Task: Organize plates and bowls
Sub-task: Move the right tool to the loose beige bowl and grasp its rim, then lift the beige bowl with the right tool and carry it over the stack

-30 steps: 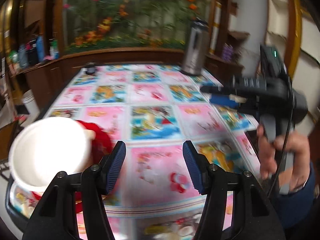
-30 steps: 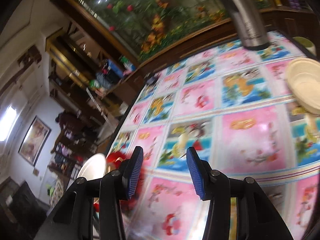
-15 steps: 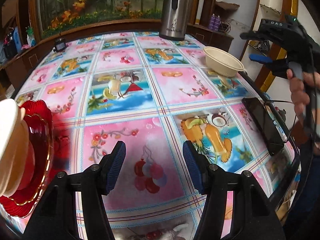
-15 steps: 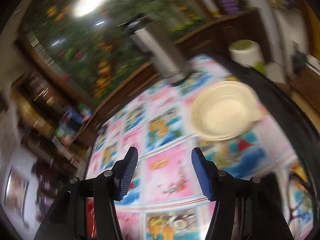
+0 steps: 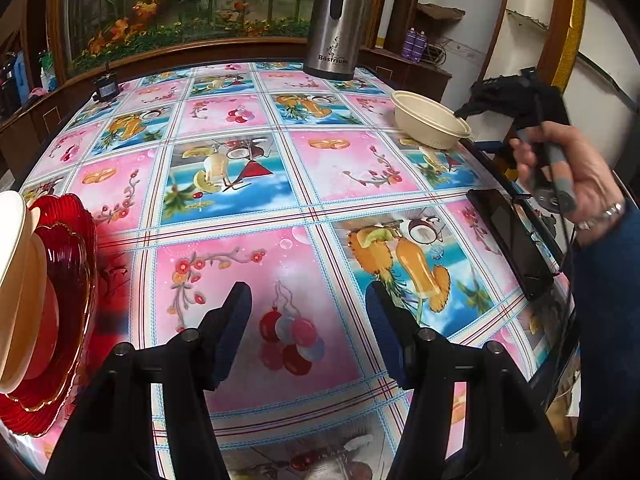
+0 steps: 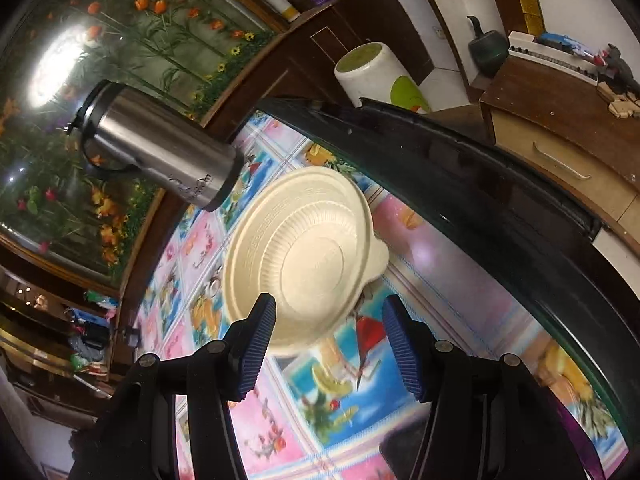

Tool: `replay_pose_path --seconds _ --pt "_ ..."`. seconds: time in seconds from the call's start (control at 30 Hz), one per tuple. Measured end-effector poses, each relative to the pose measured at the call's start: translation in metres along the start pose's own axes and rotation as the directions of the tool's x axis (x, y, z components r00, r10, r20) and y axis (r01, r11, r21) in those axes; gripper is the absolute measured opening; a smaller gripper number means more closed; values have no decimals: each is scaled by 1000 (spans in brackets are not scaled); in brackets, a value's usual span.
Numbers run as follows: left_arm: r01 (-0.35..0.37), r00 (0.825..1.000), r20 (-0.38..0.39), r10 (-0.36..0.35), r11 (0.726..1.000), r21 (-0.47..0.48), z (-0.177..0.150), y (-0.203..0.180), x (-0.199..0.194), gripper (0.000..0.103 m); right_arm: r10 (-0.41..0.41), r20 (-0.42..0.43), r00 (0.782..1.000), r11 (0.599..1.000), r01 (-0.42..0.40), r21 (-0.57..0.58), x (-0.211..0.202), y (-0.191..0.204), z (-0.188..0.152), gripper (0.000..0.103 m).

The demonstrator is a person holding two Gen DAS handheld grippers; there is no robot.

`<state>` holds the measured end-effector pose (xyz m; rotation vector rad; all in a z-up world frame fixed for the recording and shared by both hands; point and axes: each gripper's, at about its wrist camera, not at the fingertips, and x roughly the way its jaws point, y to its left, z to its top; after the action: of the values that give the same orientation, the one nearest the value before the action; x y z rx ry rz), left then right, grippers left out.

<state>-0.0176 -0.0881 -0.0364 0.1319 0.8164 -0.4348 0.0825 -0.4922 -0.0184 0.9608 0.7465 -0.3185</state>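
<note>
Brushed-steel flask (image 5: 335,20) lettered "Bastrium" stands far on the glossy patterned tablecloth (image 5: 256,184); right gripper (image 6: 328,340), ribbed blue jaws closing but empty, approaches the ridged cream bowl (image 6: 304,256) at the table's right edge; left gripper (image 5: 308,332) gapes empty beside fluted red plates (image 5: 60,280).

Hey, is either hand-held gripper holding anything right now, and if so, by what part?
Nothing is held. The left hand-held gripper is empty over the tablecloth; the right hand-held gripper, jaws closing, hovers at the cream bowl without gripping it.
</note>
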Motion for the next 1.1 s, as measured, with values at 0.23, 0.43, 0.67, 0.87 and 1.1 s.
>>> replay_pose_path --seconds 0.23,0.43,0.67,0.87,1.1 --pt "5 1000 10 -4 1000 -11 0 8 -5 58 -15 -76 997 1000 15 -5 31 -5 -3 12" --pt "-5 1000 24 6 1000 -28 4 15 -10 58 69 -185 980 985 -96 -146 29 22 -33 10" --pt "-20 999 46 23 997 -79 9 32 -18 66 115 -463 879 894 -295 -337 20 63 -127 10" --pt "-27 999 41 34 988 -153 14 52 -13 69 78 -499 863 796 -356 -490 4 87 -177 17" --pt "-30 999 24 34 987 -156 18 52 1 66 92 -451 888 760 -355 -544 -12 88 -182 31"
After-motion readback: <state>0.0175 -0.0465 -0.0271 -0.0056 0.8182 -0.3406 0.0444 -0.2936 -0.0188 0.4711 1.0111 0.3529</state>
